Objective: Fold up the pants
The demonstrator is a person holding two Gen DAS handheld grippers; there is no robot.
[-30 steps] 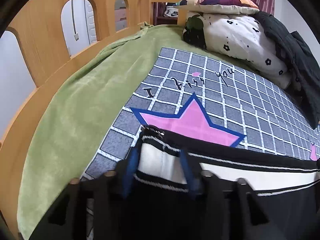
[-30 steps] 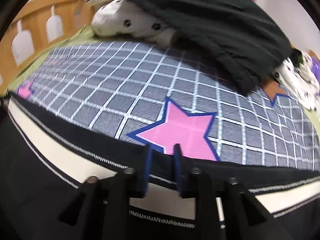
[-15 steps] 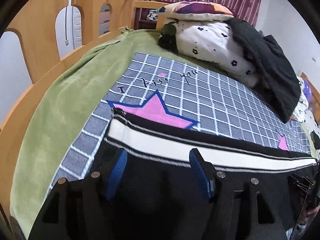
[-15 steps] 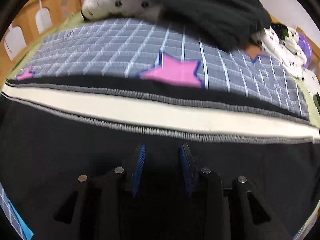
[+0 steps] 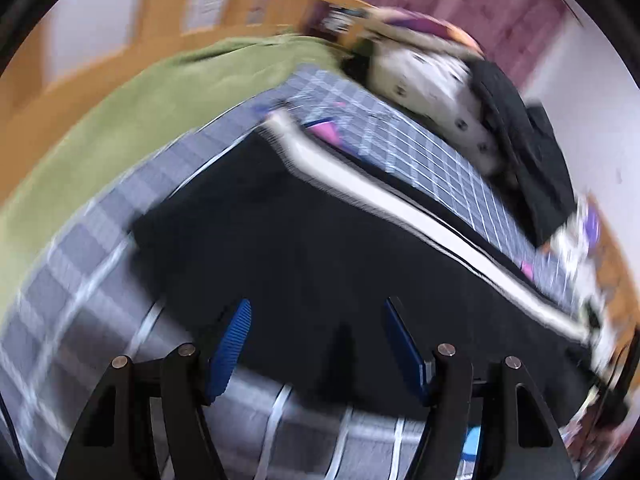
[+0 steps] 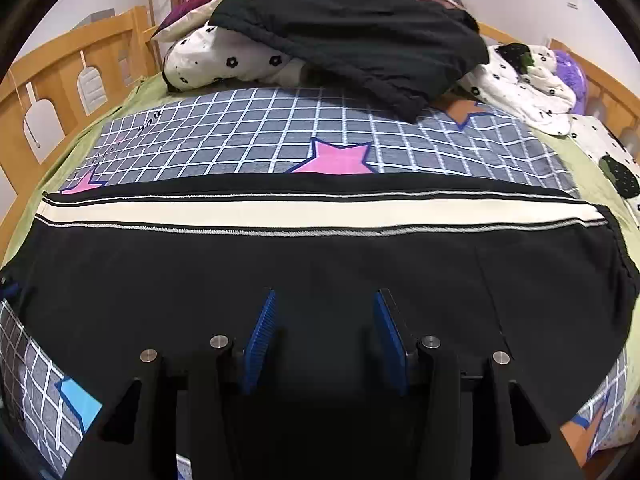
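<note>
The black pants [image 6: 280,272] lie flat across the grey checked bedspread [image 6: 260,136], with a cream side stripe [image 6: 240,213] along their far edge. My right gripper [image 6: 324,320] is open and empty, above the pants' near half. In the blurred left wrist view the pants [image 5: 320,240] lie ahead, their stripe [image 5: 400,204] running to the right. My left gripper [image 5: 316,336] is open and empty, above the pants' near edge.
A black jacket [image 6: 360,32] lies on white flowered bedding [image 6: 224,60] at the head of the bed. More white bedding [image 6: 528,84] sits at the right. A wooden bed rail [image 6: 60,80] runs along the left, over a green blanket [image 5: 132,112].
Both grippers have let go of the striped edge, opened and pulled back toward the near side. The pants now lie flat. The left gripper is moving fast, blurring its view.
</note>
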